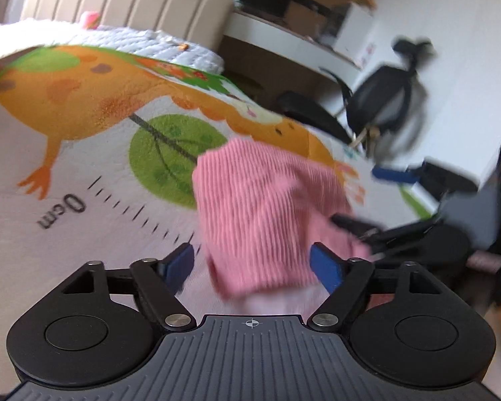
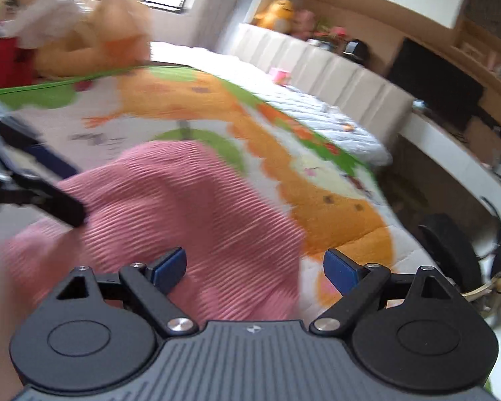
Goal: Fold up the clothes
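From the left wrist the left gripper [image 1: 252, 267] gapes unclenched around the bunched pink ribbed knit garment [image 1: 267, 214] near the cartoon-print play mat's [image 1: 66, 234] right edge, and from the right wrist the right gripper [image 2: 255, 270] is released too, so a blurry grab could easily pinch just one layer and wreck the fold.

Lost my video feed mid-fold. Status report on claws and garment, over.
Left claw open, right claw open, neither gripping. Pink ribbed garment bunched on the printed play mat, lying between both. Nothing blocking; frames blurred.
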The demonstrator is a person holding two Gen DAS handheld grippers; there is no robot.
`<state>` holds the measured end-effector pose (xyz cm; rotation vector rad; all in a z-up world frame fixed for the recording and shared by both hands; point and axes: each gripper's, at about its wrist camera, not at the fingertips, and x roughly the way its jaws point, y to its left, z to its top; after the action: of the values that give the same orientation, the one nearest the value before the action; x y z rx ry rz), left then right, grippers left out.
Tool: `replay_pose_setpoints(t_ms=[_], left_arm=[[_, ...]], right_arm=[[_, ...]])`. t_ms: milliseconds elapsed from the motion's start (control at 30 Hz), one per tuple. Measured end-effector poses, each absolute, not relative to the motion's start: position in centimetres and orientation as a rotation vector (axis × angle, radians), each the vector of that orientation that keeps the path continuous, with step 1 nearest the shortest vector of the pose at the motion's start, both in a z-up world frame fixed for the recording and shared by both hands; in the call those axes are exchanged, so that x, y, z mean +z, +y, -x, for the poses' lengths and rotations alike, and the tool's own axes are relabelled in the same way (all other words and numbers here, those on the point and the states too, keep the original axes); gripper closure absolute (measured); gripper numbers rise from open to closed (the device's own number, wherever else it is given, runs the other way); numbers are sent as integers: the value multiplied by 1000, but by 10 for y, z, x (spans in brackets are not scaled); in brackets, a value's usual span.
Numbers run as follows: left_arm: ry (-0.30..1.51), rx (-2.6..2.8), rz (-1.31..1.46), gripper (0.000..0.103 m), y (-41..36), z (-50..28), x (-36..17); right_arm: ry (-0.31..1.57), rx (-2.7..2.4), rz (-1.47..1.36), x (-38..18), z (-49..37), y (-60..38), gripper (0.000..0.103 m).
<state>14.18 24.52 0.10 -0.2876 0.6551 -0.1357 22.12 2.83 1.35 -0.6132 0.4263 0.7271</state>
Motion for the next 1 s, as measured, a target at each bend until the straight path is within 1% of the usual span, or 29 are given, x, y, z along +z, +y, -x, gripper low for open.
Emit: replay_pose_setpoints(t_ms=[67, 200, 267, 467, 567, 667, 733, 833, 967, 1000], left_arm=[[678, -153, 217, 18, 234, -134, -3], [709, -156, 134, 10, 221, -129, -15], [714, -155, 137, 10, 223, -127, -18], [749, -272, 114, 9, 214, -115, -13], [757, -258, 31, 9, 205, -116, -15], [740, -172, -22, 8, 207, -128, -14], [721, -134, -25, 8, 211, -136, -12], [719, -93, -42, 9, 214, -140, -7], [681, -239, -3, 8, 217, -121, 16], [652, -291, 15, 7, 218, -117, 24]], right_arm=[[448, 744, 657, 5, -208, 21, 13], [493, 715, 628, -4, -212, 5, 11], [521, 706, 593, 1, -216, -1, 11], [432, 822, 577, 12, -186, -9, 11], [417, 894, 679, 0, -167, 6, 11], [370, 831, 770, -17, -167, 20, 13], [369, 766, 754, -20, -181, 24, 14], [467, 779, 647, -11, -200, 14, 14], [564, 881, 493, 12, -207, -15, 13], [577, 886, 452, 19, -211, -20, 11]])
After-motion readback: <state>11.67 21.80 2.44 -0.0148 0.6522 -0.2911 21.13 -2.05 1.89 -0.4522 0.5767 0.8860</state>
